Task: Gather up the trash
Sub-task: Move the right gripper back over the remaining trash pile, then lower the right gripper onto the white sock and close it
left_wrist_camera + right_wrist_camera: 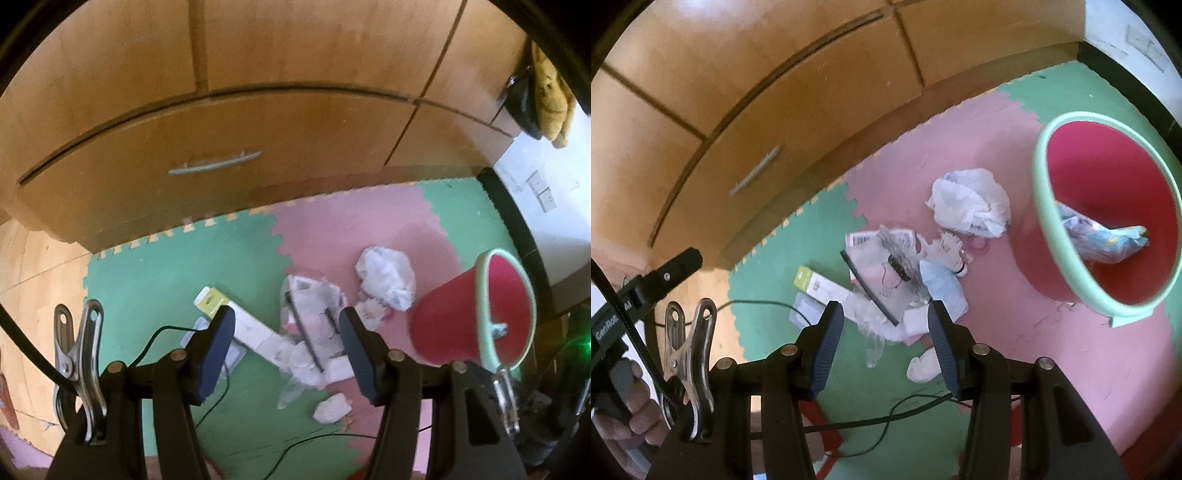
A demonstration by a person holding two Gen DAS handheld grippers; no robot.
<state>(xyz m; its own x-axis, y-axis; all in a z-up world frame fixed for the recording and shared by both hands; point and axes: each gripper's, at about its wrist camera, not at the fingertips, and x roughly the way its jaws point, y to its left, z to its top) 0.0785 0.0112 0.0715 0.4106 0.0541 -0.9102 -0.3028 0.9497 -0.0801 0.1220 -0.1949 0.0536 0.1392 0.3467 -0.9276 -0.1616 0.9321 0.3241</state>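
A pile of trash lies on the foam mat: clear packaging with a black strip point(314, 325) point(882, 266), a white and yellow-green box point(236, 317) point(820, 286), a crumpled white plastic bag point(386, 282) point(971, 203) and a small wad of tissue point(332, 408) point(923, 365). To the right stands a red bin with a mint-green rim point(480, 295) point(1039, 184); a blue patterned wrapper point(1108, 240) lies inside it. My left gripper point(287, 312) hovers above the pile, open and empty. My right gripper point(884, 308) also hangs over the pile, open with nothing between its fingers.
A wooden cabinet with a metal drawer handle point(214, 162) point(755, 170) borders the green and pink puzzle mat point(166, 266) point(1089, 350). A thin black cable point(295, 443) point(886, 410) trails across the mat. A person's hand point(635, 413) grips a black handle at the lower left. A white wall stands at the right.
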